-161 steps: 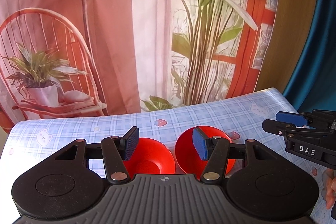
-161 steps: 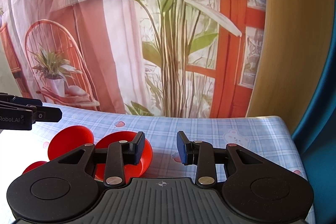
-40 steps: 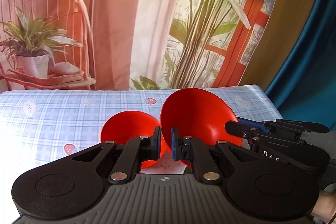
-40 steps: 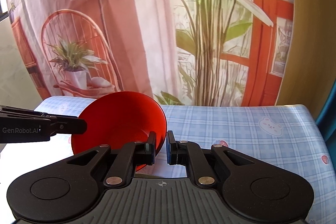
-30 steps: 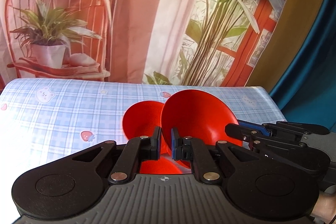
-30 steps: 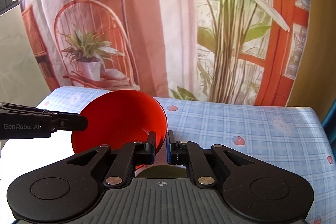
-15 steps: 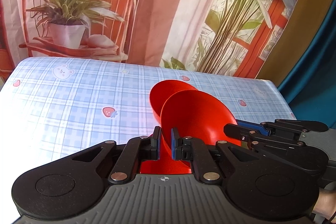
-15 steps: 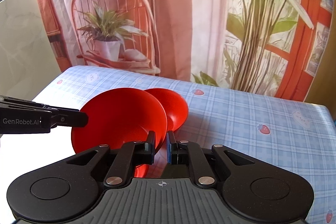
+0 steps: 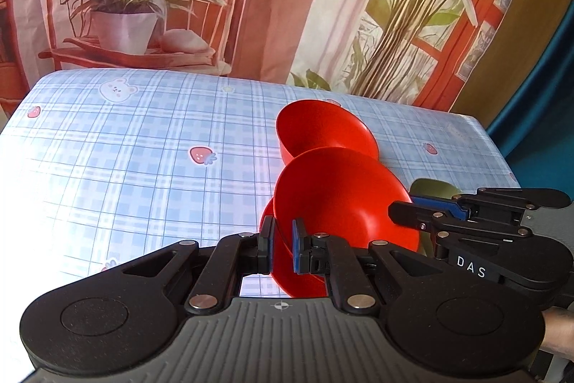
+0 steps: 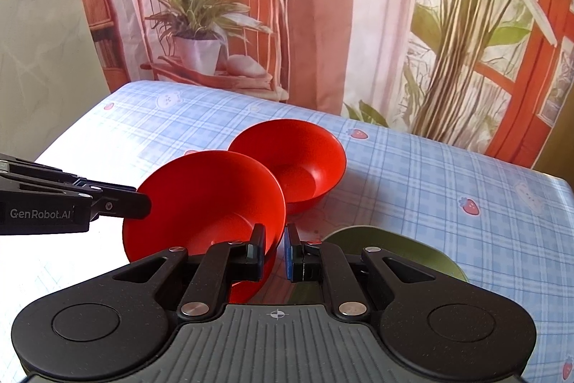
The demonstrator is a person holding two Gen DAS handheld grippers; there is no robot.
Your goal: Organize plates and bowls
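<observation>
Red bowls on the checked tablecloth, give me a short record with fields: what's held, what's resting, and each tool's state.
held bowl: red bowl, lifted and tilted, gripped at opposite rims
left tool: shut on its rim
right tool: shut on its rim
resting bowl: second red bowl on the tablecloth, just beyond
also there: green dish, partly hidden

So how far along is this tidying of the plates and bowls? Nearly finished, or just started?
Early on, it seems. Nothing looks stacked yet. In hand: both the left gripper and the right gripper are shut on the rim of one red bowl, held tilted above the table. Left: a second red bowl sits on the cloth just beyond, and a green dish lies partly hidden behind the right gripper.
</observation>
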